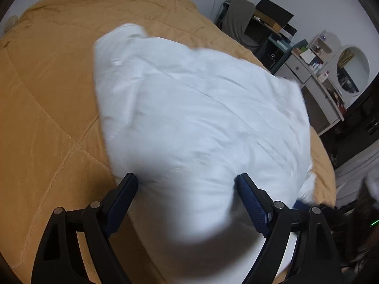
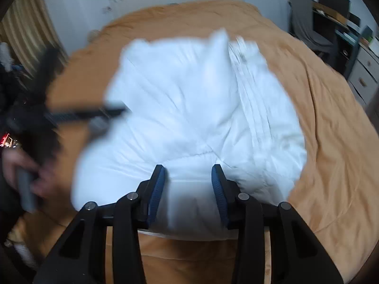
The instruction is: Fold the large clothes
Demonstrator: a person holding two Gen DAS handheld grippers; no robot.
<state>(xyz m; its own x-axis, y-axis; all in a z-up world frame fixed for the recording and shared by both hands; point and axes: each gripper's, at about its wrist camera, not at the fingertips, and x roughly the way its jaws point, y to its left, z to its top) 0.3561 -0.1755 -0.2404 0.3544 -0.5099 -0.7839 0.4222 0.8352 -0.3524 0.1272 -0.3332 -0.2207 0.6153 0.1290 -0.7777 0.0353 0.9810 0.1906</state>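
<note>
Mustard bedspread (image 2: pixel 331 142) carries the white garment (image 2: pixel 189 108), bunched straight ahead of both grippers; left gripper (image 1: pixel 187 179) spread wide over its near edge, right gripper (image 2: pixel 188 168) half-spread, pinching nothing.

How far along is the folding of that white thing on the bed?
Partly done, I'd judge: the white garment lies bunched in a rough heap on the orange bedspread, not a neat stack. The left gripper and right gripper straddle its near edge, jaws apart. Flattening and final folds remain.
</note>
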